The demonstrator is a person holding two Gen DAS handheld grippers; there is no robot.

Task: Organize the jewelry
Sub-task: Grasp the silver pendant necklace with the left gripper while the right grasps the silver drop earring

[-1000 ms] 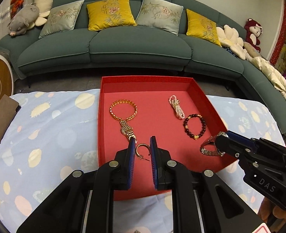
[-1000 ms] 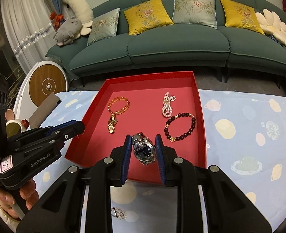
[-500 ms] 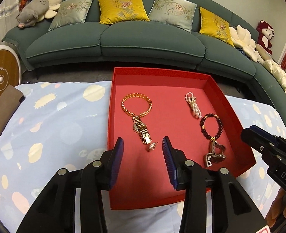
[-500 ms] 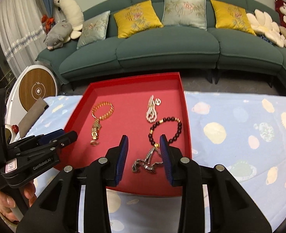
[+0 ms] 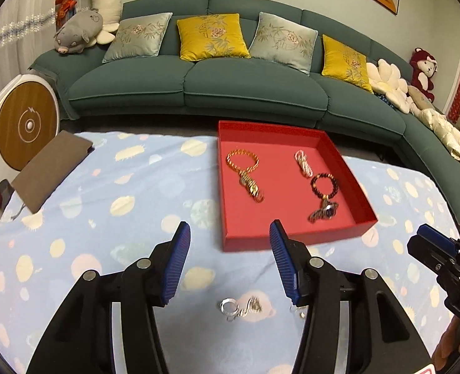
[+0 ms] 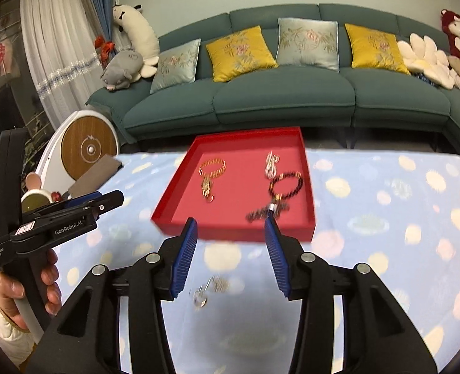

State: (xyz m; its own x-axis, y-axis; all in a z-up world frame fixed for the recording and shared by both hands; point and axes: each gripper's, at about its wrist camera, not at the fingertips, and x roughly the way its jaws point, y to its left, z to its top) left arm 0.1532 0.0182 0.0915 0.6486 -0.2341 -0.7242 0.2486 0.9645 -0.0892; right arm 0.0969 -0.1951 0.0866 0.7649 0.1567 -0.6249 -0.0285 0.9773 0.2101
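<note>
A red tray (image 5: 359,198) (image 6: 173,199) on the spotted blue cloth holds a gold bracelet (image 5: 242,159) (image 6: 212,168), a gold watch strap with a hoop earring (image 5: 254,188), a pearl strand (image 5: 303,162) (image 6: 272,165), a dark bead bracelet (image 5: 325,184) (image 6: 287,184) and a silver watch (image 5: 325,212) (image 6: 265,212). My left gripper (image 5: 228,261) is open and empty, pulled back in front of the tray. My right gripper (image 6: 230,252) is open and empty too. A silver ring and small chain (image 5: 240,307) (image 6: 209,290) lie on the cloth near both grippers.
A brown pad (image 5: 50,168) lies at the table's left edge beside a round wooden-faced device (image 5: 27,126). A teal sofa (image 5: 198,87) with cushions stands behind the table. The right gripper shows at the right in the left wrist view (image 5: 442,258).
Both grippers let go of their pieces in the tray, the earring and the silver watch, opened wide and drew back toward me over the cloth.
</note>
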